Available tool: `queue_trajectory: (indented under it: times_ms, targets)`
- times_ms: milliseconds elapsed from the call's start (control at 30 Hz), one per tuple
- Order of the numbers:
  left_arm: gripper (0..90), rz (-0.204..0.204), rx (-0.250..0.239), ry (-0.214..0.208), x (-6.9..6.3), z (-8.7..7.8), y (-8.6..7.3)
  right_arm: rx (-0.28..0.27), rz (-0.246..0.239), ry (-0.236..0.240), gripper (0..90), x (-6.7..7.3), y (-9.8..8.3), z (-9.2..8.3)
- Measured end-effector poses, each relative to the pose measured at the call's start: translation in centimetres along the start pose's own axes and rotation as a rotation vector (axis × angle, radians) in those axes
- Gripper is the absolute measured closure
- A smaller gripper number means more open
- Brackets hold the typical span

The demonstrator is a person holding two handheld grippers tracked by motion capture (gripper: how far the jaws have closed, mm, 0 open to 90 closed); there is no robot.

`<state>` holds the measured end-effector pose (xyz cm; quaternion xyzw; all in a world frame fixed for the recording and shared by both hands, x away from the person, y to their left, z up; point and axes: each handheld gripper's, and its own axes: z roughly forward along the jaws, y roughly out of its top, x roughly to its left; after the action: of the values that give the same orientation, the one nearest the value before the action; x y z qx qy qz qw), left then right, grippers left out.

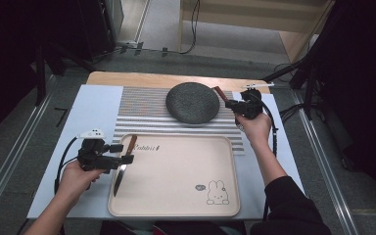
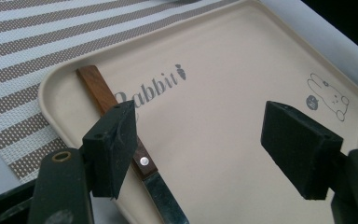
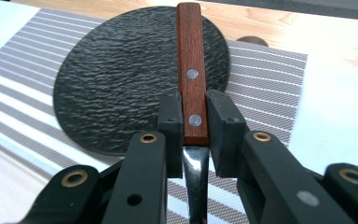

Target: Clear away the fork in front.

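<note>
The right gripper (image 3: 189, 123) fingers clamp a wooden-handled utensil (image 3: 189, 70) by its handle, lifted for carrying; the left gripper (image 2: 205, 149) fingers stand wide astride the tray's (image 2: 242, 93) knife (image 2: 121, 121), apparently released.

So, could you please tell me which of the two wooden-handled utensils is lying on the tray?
The knife at the tray's left edge, beside the open left gripper. The other utensil is clamped in the right gripper, above the dark plate.

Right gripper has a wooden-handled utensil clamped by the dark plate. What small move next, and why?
Probably carry it toward the tray: the right gripper is shut on the utensil above the dark plate, and a knife already lies on the tray beside the open left gripper.
</note>
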<state>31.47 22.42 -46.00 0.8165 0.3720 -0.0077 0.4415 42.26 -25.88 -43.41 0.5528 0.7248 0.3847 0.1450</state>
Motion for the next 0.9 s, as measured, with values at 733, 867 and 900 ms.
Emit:
queue_trajectory:
  times_ms: [733,867,900]
  targets:
    - [27.4,0.004,0.016,0.007,-0.5,0.4,0.3,-0.015,-0.091,0.098,75.0,3.4,-2.6,-1.8]
    - [27.4,0.003,0.026,0.012,-0.7,0.6,0.5,-0.018,-0.113,0.118,75.0,4.1,-3.3,-2.0]
    - [27.4,0.001,0.031,0.008,-0.7,0.6,0.6,-0.019,-0.123,0.124,75.1,4.4,-3.5,-2.0]
